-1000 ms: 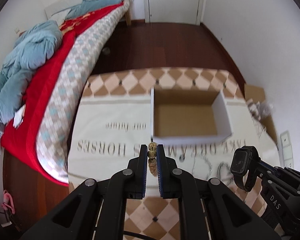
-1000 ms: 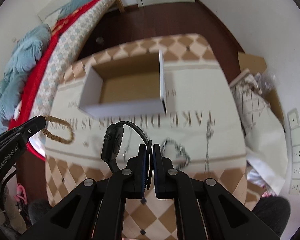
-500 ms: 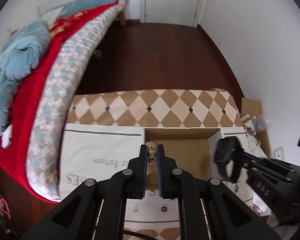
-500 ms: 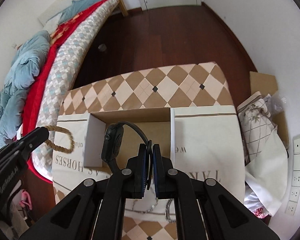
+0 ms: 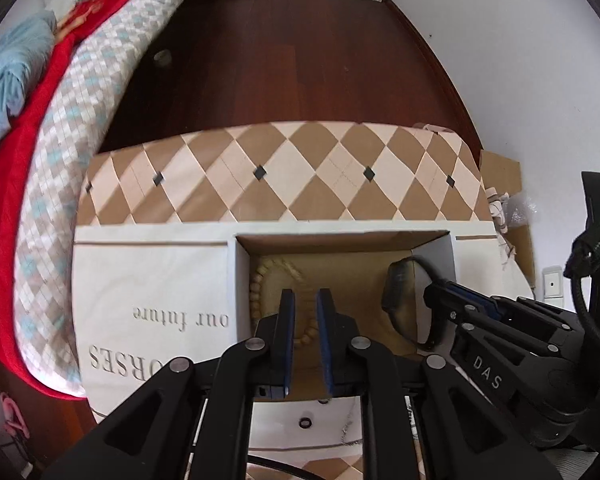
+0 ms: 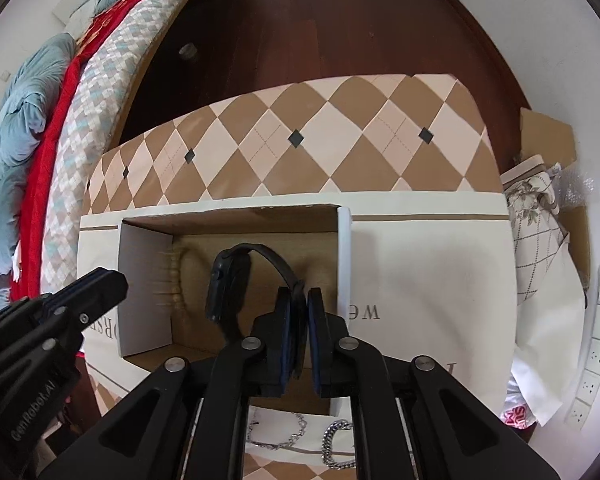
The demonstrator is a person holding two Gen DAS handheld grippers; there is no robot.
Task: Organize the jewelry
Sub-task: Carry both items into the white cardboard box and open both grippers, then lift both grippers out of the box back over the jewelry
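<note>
An open cardboard box (image 5: 444, 248) (image 6: 144, 280) stands on the white cloth on the table. A beaded wooden bracelet (image 5: 260, 284) (image 6: 175, 280) lies on the box floor at its left side. My left gripper (image 5: 305, 300) is open and empty just above it. My right gripper (image 6: 299, 300) hangs over the box with its jaws slightly parted; the strap of a black smartwatch (image 6: 230, 284) (image 5: 396, 292) still sits between them, and the watch hangs inside the box.
Silver chains (image 6: 336, 440) and a small ring (image 5: 305, 423) lie on the cloth in front of the box. A bed (image 5: 60, 120) stands at the left. A cardboard piece and bags (image 6: 540, 200) sit at the right by the wall.
Both grippers moved forward over the box. My left gripper opened and the bead bracelet dropped into the box. The right jaws have parted slightly around the watch strap.
</note>
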